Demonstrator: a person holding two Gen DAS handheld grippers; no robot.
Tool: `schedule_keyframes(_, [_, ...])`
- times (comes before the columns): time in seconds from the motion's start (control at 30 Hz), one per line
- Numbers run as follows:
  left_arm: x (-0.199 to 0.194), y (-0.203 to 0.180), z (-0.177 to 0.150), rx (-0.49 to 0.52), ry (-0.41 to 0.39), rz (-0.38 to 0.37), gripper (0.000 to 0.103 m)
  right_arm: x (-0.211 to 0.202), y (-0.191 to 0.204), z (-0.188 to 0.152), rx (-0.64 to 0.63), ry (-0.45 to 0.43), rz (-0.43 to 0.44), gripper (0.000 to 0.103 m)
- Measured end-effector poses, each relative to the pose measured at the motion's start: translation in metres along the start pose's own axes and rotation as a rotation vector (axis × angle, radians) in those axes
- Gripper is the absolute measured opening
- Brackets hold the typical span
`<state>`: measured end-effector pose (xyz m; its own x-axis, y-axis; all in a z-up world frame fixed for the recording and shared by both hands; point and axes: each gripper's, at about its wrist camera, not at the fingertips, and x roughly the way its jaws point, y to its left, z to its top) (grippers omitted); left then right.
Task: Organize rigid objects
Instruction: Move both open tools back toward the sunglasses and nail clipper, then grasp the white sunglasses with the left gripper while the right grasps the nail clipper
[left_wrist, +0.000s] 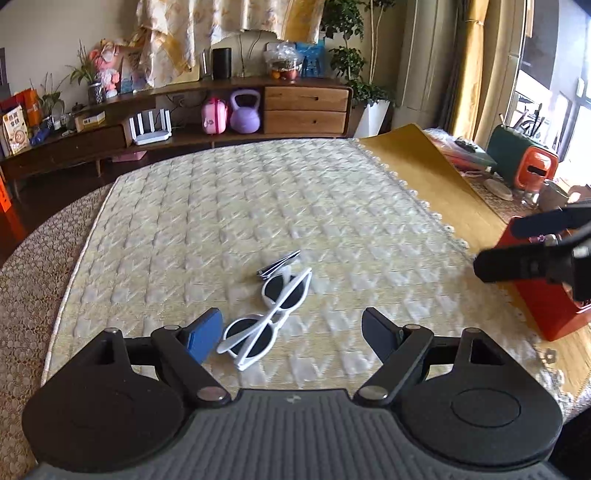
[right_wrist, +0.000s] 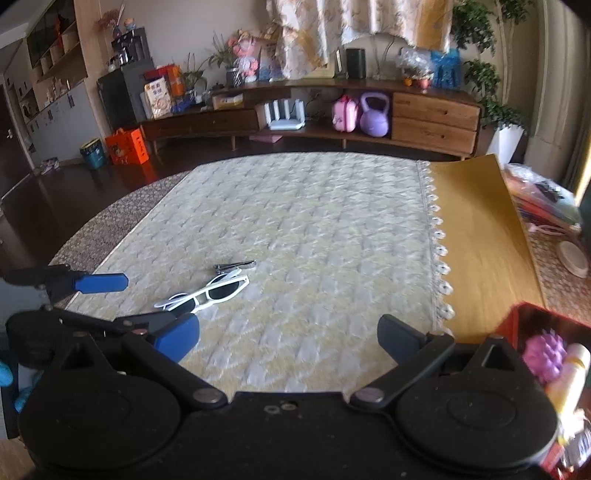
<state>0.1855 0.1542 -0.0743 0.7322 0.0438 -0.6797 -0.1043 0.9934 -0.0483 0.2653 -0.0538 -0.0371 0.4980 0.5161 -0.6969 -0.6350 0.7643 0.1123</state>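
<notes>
White sunglasses (left_wrist: 266, 314) with dark lenses lie folded on the pale quilted cloth (left_wrist: 258, 206). A silver nail clipper (left_wrist: 279, 263) lies just beyond them. My left gripper (left_wrist: 291, 332) is open and low over the cloth. The sunglasses lie ahead between its fingers, close to the blue pad (left_wrist: 205, 334), and the pads do not press on them. The right wrist view shows the sunglasses (right_wrist: 207, 293), the clipper (right_wrist: 234, 265) and the left gripper (right_wrist: 149, 300) at the left. My right gripper (right_wrist: 290, 339) is wide open over bare cloth with nothing in it. It also shows at the right as the right gripper (left_wrist: 498, 247).
A red box (right_wrist: 535, 321) at the right table edge holds a purple spiky ball (right_wrist: 545, 356) and a cream tube (right_wrist: 570, 376); the same red box (left_wrist: 546, 299) shows behind the right gripper. A yellow mat (right_wrist: 480, 236) lies right of the cloth. A low wooden cabinet (left_wrist: 306, 109) stands beyond the table.
</notes>
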Motion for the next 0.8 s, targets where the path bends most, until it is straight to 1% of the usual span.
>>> schedule_keyframes(0.17, [0.022, 0.013, -0.003, -0.016, -0.002, 0.004, 0.083, 0.033, 0.006, 0.024, -0.023, 0.036, 0.017, 0.103])
schedule_keyframes(0.33, [0.045, 0.024, -0.006, -0.052, 0.004, 0.021, 0.083, 0.071, 0.017, 0.04, -0.049, 0.069, 0.043, 0.103])
schedule_keyframes(0.4, [0.053, 0.024, -0.006, -0.04, 0.005, 0.03, 0.083, 0.087, 0.023, 0.046, -0.062, 0.091, 0.055, 0.103])
schedule_keyframes(0.57, [0.067, 0.02, -0.007, 0.022, -0.002, 0.03, 0.082, 0.127, 0.036, 0.056, -0.091, 0.141, 0.072, 0.103])
schedule_keyframes(0.67, [0.073, 0.02, -0.007, 0.039, -0.003, 0.029, 0.082, 0.146, 0.041, 0.06, -0.092, 0.166, 0.088, 0.103])
schedule_keyframes(0.7, [0.076, 0.02, -0.007, 0.039, -0.002, 0.028, 0.082, 0.151, 0.043, 0.059, -0.095, 0.171, 0.089, 0.103])
schedule_keyframes(0.8, [0.08, 0.019, -0.007, 0.037, -0.006, 0.038, 0.067, 0.165, 0.049, 0.057, -0.116, 0.184, 0.103, 0.1])
